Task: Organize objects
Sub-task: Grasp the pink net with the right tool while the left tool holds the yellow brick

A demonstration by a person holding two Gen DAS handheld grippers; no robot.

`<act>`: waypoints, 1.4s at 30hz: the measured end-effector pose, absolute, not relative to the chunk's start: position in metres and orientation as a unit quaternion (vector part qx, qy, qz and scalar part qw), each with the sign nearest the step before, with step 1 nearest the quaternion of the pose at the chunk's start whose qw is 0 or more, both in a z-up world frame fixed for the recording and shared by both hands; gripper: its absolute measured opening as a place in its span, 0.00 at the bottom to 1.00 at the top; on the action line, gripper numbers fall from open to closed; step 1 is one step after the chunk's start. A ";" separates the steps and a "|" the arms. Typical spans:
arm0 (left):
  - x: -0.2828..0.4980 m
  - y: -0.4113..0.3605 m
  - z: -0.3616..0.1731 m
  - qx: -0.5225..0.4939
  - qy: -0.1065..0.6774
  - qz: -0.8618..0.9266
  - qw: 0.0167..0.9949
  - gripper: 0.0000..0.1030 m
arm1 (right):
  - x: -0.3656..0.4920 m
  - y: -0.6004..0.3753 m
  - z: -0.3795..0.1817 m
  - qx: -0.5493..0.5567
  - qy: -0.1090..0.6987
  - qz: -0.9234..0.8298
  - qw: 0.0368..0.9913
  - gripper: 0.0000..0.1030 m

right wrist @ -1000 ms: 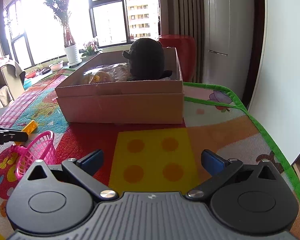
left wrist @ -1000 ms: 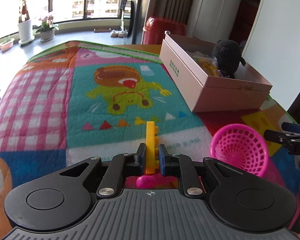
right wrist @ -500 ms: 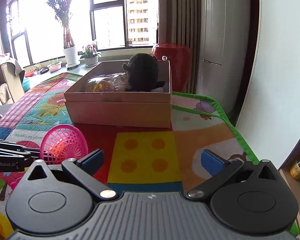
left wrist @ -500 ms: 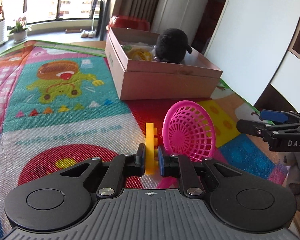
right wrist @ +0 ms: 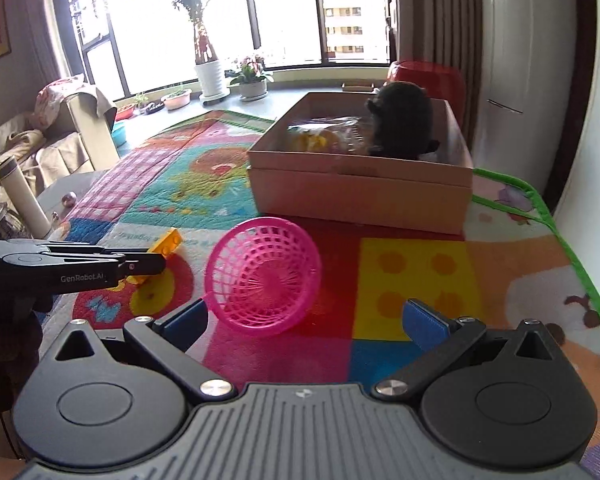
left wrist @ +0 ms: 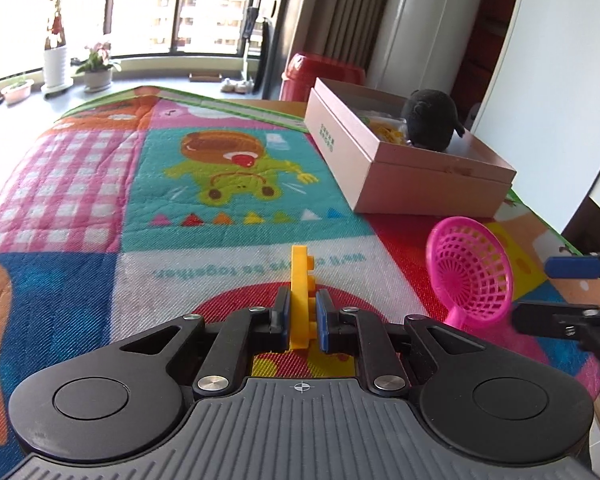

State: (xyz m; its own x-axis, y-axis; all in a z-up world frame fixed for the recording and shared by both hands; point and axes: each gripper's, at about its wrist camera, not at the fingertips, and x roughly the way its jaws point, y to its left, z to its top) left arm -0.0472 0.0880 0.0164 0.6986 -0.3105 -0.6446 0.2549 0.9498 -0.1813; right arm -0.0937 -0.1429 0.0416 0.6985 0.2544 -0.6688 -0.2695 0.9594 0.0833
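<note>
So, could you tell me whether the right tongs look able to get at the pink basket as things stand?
Probably yes. The right tongs are open and empty, and the pink basket lies tipped on the mat just ahead of them, nothing between. The left tongs, shut on the yellow brick, sit off to the side.

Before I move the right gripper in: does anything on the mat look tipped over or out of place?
Yes. The pink basket lies tipped on its side on the mat, its opening facing the open right gripper, outside the cardboard box. The left gripper is shut on the yellow brick. Nothing looks spilled or damaged.
</note>
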 end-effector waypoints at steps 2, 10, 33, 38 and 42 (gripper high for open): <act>-0.049 0.087 0.016 -0.036 0.353 -0.153 0.922 0.15 | -0.087 -0.124 0.039 -0.029 0.364 0.149 0.919 1.00; -0.051 0.088 0.013 -0.041 0.346 -0.153 0.925 0.15 | -0.078 -0.102 0.030 -0.110 0.363 0.114 0.918 1.00; -0.061 0.088 0.009 -0.038 0.327 -0.154 0.931 0.15 | -0.062 -0.116 0.032 -0.105 0.355 0.105 0.923 0.83; -0.060 0.087 0.009 -0.040 0.329 -0.153 0.931 0.15 | -0.079 -0.126 0.045 -0.108 0.336 0.102 0.930 0.81; -0.057 0.082 0.013 -0.040 0.338 -0.154 0.927 0.15 | -0.099 -0.144 0.060 -0.091 0.309 0.106 0.941 0.81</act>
